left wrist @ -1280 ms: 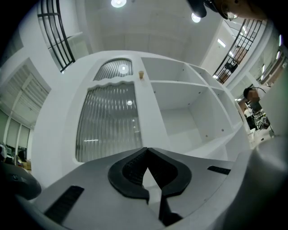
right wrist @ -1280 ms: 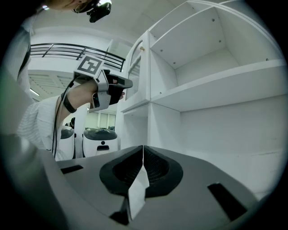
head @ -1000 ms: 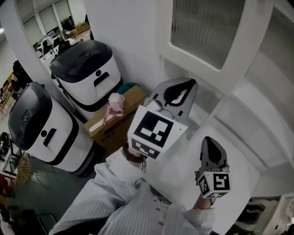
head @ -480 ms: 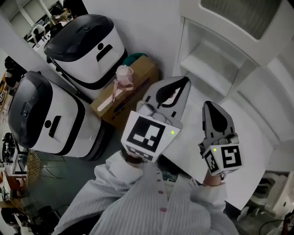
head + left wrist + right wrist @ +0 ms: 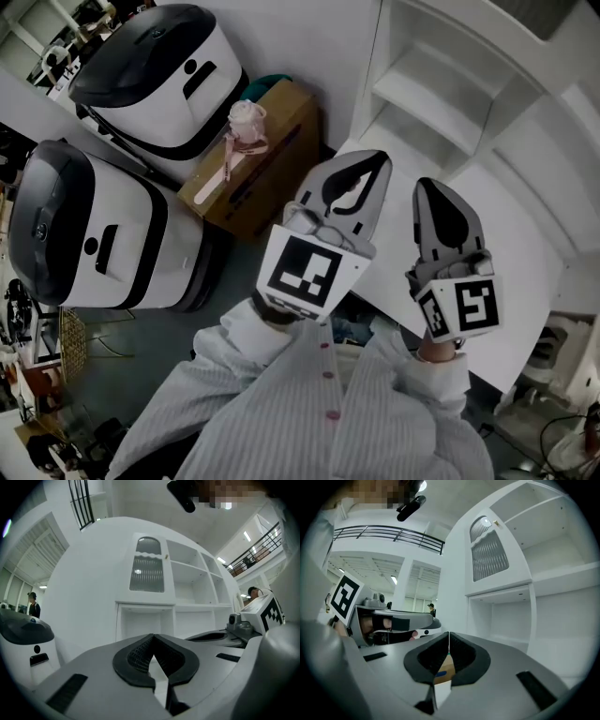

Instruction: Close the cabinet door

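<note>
Standing upright, the cabinet door (image 5: 147, 571) faces outward.

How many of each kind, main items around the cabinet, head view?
Grippers: 2
White-and-black machines: 2
Cardboard box: 1
Pink item on the box: 1
White cabinet: 1
Total: 7

pale striped shirt (image 5: 281, 412) with pink buttons (image 5: 330, 414) — grey left gripper (image 5: 373, 161) and right gripper (image 5: 431, 185) with black-and-white marker cubes (image 5: 302, 272).
</note>
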A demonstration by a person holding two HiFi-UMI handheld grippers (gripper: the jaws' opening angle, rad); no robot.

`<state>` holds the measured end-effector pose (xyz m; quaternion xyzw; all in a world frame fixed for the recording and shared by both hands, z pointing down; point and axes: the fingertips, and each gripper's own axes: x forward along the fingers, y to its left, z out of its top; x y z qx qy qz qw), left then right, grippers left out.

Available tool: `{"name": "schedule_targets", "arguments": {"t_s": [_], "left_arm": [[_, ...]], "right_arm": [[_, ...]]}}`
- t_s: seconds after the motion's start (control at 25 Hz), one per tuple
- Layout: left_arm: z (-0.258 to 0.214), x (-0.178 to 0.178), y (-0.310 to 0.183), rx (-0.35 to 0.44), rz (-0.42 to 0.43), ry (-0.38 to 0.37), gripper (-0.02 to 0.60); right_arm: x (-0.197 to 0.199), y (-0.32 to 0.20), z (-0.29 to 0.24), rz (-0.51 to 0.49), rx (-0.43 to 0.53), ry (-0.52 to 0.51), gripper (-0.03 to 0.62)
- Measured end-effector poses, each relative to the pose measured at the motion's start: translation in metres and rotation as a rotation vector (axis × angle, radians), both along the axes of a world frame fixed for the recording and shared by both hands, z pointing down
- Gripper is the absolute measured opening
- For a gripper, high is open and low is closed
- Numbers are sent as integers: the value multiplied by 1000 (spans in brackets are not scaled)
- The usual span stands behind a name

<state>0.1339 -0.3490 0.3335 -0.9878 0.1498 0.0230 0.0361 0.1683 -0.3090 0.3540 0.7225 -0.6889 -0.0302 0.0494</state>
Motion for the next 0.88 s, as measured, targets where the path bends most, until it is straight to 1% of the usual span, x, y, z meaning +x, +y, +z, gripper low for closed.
{"name": "schedule_targets", "arguments": {"t_s": [0.28,0.6,0.88], "left_arm": [[14,1,13,-18,48,-16,9],[17,-2,24,-18,90,-25,9],[15,-1,24,-13,104,-16,9]], "right_arm": [[-3,6,6,25,-8,-7,14],[-7,14,11,55,-25,-10,12],[-7,14,10,60,-30,4,12]]}}
